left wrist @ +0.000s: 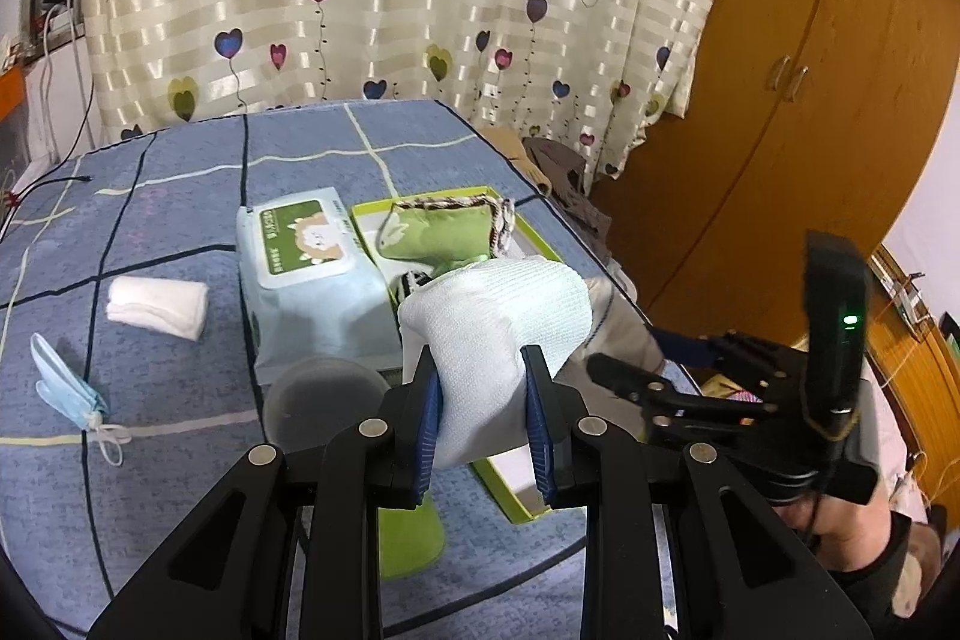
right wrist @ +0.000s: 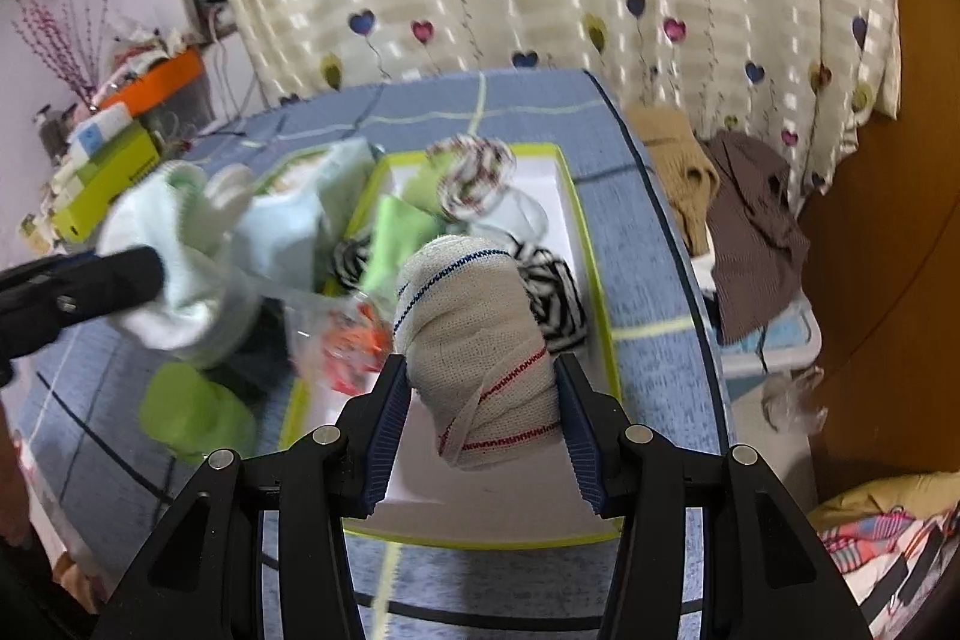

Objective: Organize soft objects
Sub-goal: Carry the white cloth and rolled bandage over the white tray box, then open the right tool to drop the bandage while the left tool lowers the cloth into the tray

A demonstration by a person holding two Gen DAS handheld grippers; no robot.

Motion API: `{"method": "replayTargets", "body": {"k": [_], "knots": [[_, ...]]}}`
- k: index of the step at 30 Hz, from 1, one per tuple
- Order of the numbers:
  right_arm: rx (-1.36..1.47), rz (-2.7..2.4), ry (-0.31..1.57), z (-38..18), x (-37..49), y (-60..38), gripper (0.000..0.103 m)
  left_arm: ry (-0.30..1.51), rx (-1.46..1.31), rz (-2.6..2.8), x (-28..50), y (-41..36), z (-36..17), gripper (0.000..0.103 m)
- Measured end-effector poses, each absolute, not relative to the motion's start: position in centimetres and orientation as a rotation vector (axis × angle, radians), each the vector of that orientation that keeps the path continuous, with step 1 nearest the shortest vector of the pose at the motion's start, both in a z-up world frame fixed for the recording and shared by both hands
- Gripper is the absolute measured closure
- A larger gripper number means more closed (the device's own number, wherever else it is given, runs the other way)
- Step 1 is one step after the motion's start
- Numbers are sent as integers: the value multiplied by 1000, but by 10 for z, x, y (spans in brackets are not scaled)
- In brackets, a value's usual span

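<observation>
Right, here is how it stands.
Left gripper (left wrist: 483,388): blue pads clamped on a white knitted bundle (left wrist: 498,316), held above the near end of the tray.
Right gripper (right wrist: 480,400): jaws set wide and pressing both sides of a beige bandage roll (right wrist: 474,340) with red and blue stitching, over the tray's white floor.
Tray (right wrist: 600,280): green-rimmed, on the blue checked cloth (left wrist: 180,196); green fabric and striped pieces lie at its far end.
Left of tray: wet-wipes pack (left wrist: 306,268) right alongside.
Further left: folded white cloth (left wrist: 159,307), then a blue face mask (left wrist: 63,388) near the edge.
</observation>
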State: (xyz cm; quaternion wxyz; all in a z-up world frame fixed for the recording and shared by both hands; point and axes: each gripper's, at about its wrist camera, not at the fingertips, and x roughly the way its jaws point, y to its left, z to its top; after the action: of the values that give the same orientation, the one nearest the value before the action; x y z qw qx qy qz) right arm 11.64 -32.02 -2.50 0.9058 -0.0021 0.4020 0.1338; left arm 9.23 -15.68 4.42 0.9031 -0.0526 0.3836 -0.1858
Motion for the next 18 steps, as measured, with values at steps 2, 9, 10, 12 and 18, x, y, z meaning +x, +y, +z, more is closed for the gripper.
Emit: {"method": "replayTargets", "body": {"k": [2,9,10,12,18], "knots": [[-5,264,844,-32,120,-322,55,798,-107,-386,93,-160,43,76],[-19,251,877,-48,129,-324,53,833,-96,-394,100,-170,33,76],[-25,253,872,-47,128,-325,52,839,-92,-396,101,-173,31,76],[-19,262,858,-43,125,-327,52,847,-88,-401,102,-176,29,76],[-18,270,826,-33,116,-335,52,874,-66,-423,105,-191,21,76]]}}
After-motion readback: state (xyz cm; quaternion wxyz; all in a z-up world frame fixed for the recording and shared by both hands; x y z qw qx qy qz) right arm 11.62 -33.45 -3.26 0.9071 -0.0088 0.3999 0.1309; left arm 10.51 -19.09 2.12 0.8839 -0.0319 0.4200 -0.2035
